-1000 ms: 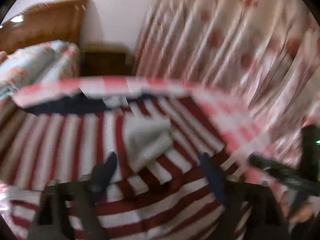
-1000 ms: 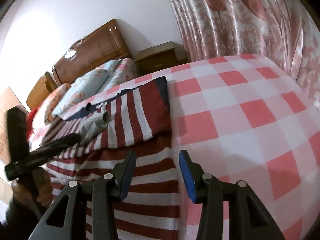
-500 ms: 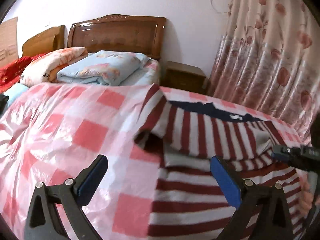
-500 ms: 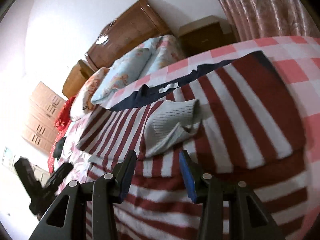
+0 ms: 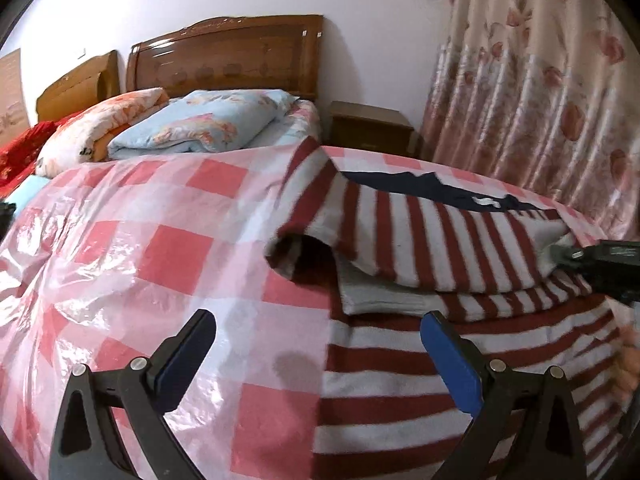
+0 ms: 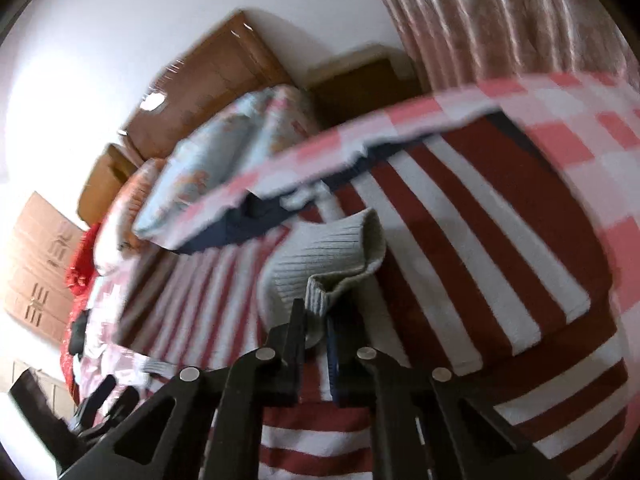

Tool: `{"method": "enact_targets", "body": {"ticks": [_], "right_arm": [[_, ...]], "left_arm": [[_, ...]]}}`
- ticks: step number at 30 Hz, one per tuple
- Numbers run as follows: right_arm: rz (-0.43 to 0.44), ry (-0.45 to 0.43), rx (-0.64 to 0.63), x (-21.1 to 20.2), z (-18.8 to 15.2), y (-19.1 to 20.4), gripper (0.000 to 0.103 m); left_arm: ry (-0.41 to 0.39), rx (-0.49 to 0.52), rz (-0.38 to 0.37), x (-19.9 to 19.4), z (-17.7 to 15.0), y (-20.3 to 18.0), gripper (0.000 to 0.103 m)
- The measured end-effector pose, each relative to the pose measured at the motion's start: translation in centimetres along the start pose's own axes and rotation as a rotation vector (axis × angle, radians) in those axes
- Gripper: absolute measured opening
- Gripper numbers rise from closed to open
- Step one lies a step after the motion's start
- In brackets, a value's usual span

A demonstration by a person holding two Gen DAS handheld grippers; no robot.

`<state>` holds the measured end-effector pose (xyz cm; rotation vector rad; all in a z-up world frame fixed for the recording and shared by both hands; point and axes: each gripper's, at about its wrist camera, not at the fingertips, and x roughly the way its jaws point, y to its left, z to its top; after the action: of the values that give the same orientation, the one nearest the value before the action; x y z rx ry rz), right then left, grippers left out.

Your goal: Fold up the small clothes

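A red-and-white striped sweater (image 5: 420, 240) with a navy collar lies on the checked bed cover (image 5: 172, 248), one sleeve folded across its body. In the right wrist view its grey ribbed cuff (image 6: 324, 256) stands up in a bunch. My right gripper (image 6: 316, 312) is closing tight on the near end of that cuff, and its pads pinch the knit. The right gripper (image 5: 592, 256) also shows at the right edge of the left wrist view. My left gripper (image 5: 316, 320) hangs open over the sweater's left edge, its blue pads wide apart with nothing between them.
Folded quilts and pillows (image 5: 192, 128) lie at the head of the bed before a wooden headboard (image 5: 224, 52). A brown nightstand (image 5: 368, 128) and a flowered curtain (image 5: 540, 80) stand to the right. A hand (image 5: 628, 360) shows at the right edge.
My right gripper swung left from the bare cover to the grey cuff and shut on it. My left gripper swung to the sweater's left edge and stayed open.
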<state>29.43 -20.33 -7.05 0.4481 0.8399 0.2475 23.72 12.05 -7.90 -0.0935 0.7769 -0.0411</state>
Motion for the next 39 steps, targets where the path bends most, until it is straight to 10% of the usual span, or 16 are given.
{"method": "enact_targets", "body": {"ticks": [7,12,19,39], "right_arm": [[0.149,-0.139,-0.197,-4.9,4.0,4.5,0.009],[0.142,-0.238,-0.183,-9.2,4.5,0.7,0.009],[0.105,-0.069,-0.005,-5.9,0.1,-9.4,0.009],[0.042,-0.062,0.103,-5.9,-2.4,-10.8,0.009]], "left_arm": [[0.081,-0.057,0.071,3.5,2.1,0.7,0.103],[0.108,-0.081,0.108,4.5,2.2,1.4,0.103],[0.119,-0.126,0.106,5.1,2.4,1.8,0.103],[0.104,-0.039,0.161,4.3,2.1,0.4,0.103]]}}
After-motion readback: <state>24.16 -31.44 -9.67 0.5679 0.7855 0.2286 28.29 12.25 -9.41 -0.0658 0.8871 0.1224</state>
